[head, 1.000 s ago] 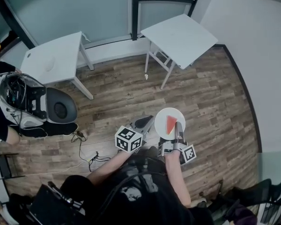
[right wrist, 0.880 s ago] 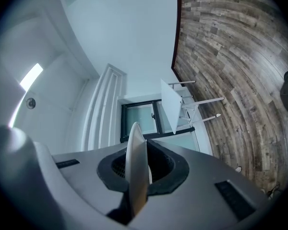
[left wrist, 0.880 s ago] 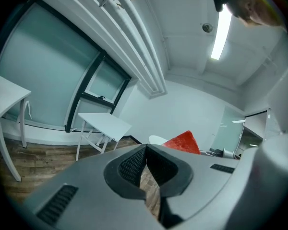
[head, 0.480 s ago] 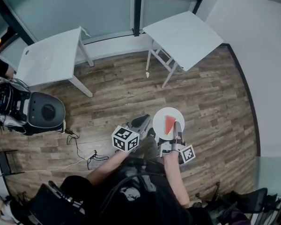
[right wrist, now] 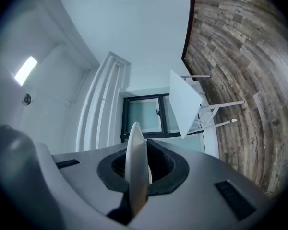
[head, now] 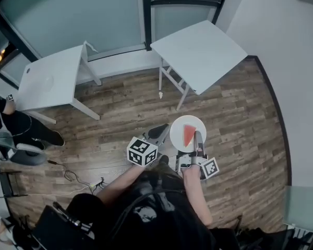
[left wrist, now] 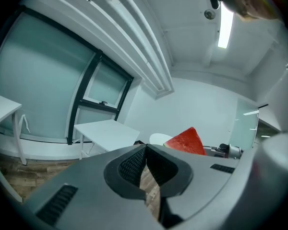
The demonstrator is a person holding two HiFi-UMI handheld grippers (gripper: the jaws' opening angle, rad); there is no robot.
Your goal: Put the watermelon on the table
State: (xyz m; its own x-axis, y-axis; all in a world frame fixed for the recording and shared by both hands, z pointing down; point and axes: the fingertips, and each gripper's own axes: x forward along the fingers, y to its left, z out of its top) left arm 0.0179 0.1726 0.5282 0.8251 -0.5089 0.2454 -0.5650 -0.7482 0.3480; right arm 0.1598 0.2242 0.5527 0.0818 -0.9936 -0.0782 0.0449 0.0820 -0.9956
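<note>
The watermelon [head: 189, 135], a red wedge, lies on a small round white plate [head: 178, 127]. The plate is carried in the air above the wood plank floor [head: 240, 119], just ahead of the person at 12 o'clock in the head view. The right gripper [head: 197, 139] is clamped on the plate's near rim. In the right gripper view the plate shows edge-on, standing upright between the two dark pads, which press on it from both sides.

The left gripper [head: 161, 131] sits just beside the plate at its 9 o'clock, apart from it. Its jaws are closed together at the tips and hold nothing; only floor planks show through the slit below them. In the left gripper view the wedge rises just past the jaws at 1 o'clock.

From the plate, a white desk [head: 198, 48] stands at 12 to 1 o'clock, near the dark-framed window wall [head: 146, 14]. A second white desk [head: 49, 79] stands at 10 o'clock, well apart from it. Another person's dark-clad legs [head: 26, 126] show at the left edge, at 9 o'clock.
</note>
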